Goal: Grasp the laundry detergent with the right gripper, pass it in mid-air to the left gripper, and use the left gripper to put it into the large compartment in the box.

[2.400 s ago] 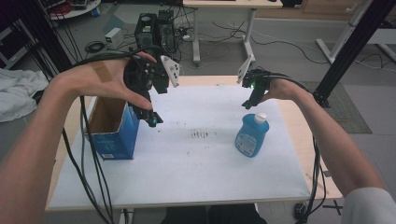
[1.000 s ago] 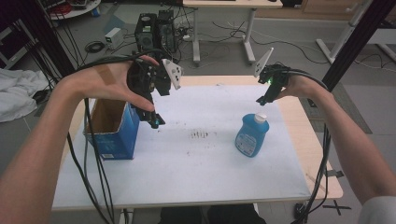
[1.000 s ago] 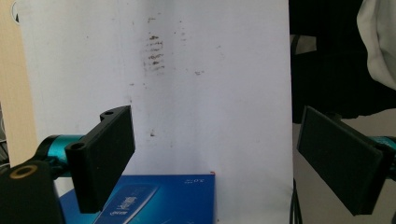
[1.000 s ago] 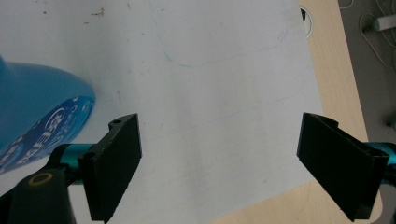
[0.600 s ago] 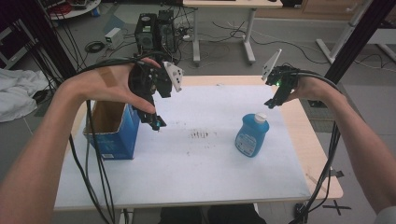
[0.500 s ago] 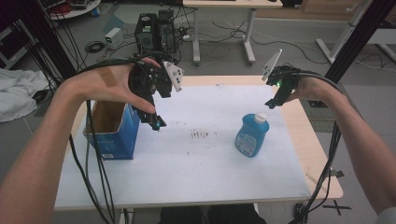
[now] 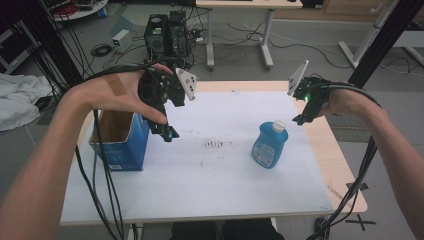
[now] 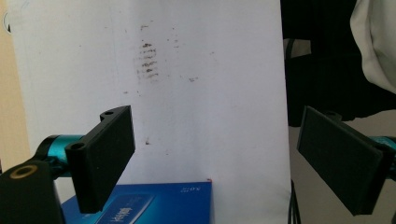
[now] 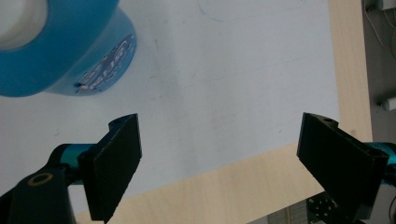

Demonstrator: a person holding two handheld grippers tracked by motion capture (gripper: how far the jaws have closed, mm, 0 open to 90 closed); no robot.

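blue bottle (image 7: pixel 270 146) upright at centre right, below-left of right hand-held gripper (image 7: pixel 303 119); both jaws wide apart, empty.

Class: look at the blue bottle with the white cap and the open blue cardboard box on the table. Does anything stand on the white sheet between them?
Nothing visible does. The blue plastic bottle with a white cap stands upright at the right, the open blue cardboard box at the left. Between them lies bare white sheet with dark smudges. The left gripper hangs above the box's right side.

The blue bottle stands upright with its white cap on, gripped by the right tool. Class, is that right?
Not quite. The blue bottle stands upright, capped, but the right tool is open and clear of it, as the right gripper view shows.
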